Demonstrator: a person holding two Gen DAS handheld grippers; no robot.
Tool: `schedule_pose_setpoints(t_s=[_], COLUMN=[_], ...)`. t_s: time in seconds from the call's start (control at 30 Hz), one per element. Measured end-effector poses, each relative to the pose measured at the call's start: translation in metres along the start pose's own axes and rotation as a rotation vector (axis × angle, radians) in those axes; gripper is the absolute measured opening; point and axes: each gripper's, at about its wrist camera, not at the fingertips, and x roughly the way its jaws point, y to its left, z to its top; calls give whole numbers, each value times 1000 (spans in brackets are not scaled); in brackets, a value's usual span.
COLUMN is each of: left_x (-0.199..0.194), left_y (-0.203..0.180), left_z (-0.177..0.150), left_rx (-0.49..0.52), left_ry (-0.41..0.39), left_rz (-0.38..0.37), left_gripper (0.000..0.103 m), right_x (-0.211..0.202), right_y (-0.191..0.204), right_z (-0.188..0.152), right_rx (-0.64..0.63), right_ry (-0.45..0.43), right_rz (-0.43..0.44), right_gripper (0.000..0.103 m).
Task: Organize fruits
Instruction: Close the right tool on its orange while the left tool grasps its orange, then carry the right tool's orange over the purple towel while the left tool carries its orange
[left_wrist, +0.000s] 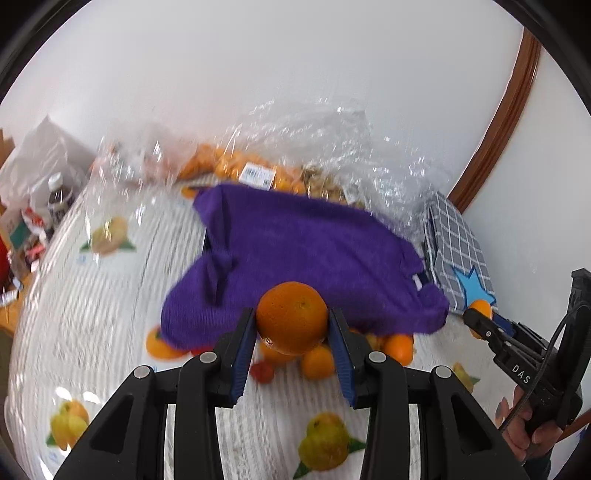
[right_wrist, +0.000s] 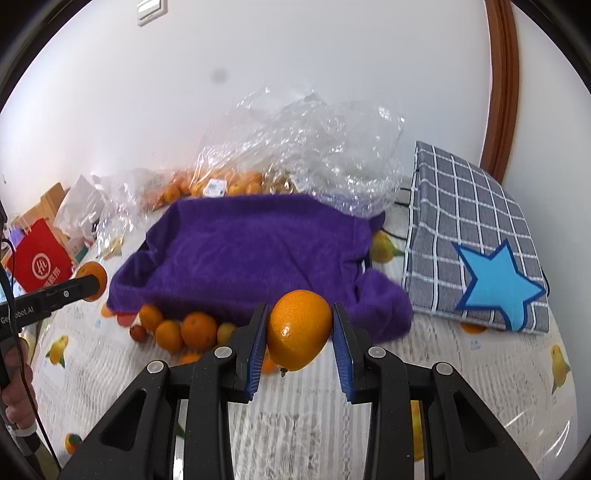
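Left claw grips a dark orange above the table; right claw grips a lighter orange. Loose oranges lie at 9 o'clock of it, against the purple cloth.

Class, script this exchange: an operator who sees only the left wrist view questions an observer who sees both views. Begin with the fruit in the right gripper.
Operator: I see only a sliver of fruit at the right gripper's tip. What does it hold?
Observer: The right gripper is shut on a whole orange, stem end pointing down.
Operator: Is anything left of the purple cloth that I miss?
Observer: Yes. A red bag with a round white logo is at the far left, beyond the purple cloth.
Operator: And on the wall?
Observer: A pale switch plate sits high up.
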Motion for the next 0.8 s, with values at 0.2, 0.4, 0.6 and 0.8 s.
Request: schedule_pose_setpoints(t_s=[0.2, 0.4, 0.6, 0.8], left_x=[3, 15, 30, 55], left_y=[-14, -26, -25, -21], left_z=[40, 76, 101, 116], left_rx=[50, 91, 82, 47], left_ry=[-29, -48, -54, -24], left_rz=[-8, -9, -24, -45], left_gripper=[37, 37, 37, 37], right_x=[4, 13, 28, 47], right_y=[-5, -14, -18, -18], right_z=[28, 55, 79, 90], right_rx=[3, 13, 19, 12], right_ry=[-27, -53, -64, -62], right_rz=[-21, -43, -58, -71], right_gripper=[34, 34, 34, 34])
